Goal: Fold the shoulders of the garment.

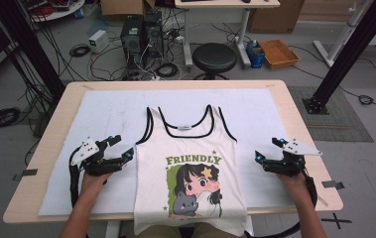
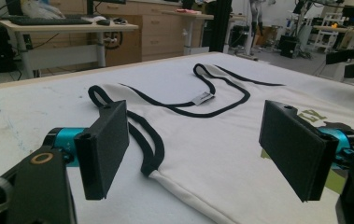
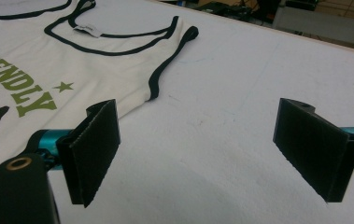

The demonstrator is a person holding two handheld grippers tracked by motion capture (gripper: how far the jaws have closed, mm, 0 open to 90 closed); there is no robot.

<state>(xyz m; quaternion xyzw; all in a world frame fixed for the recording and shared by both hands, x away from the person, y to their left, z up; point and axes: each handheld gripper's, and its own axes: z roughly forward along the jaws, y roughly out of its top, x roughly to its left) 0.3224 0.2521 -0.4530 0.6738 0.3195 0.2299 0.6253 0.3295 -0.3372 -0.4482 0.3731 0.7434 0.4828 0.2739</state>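
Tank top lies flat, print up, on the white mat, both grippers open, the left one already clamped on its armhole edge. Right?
Not quite. The left gripper is not clamped on anything: the left gripper view shows its jaws wide apart above the tank top, nothing between them. The rest holds: the top lies flat, print up, on the white mat, and the right gripper is open too.

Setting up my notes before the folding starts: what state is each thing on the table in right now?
Tank top: spread flat, print side up, hem hanging over the near table edge.
Left tongs: open, holding nothing, beside the top's left side.
Right tongs: open, holding nothing, clear of the top's right side.
White mat: lying flat under the top.
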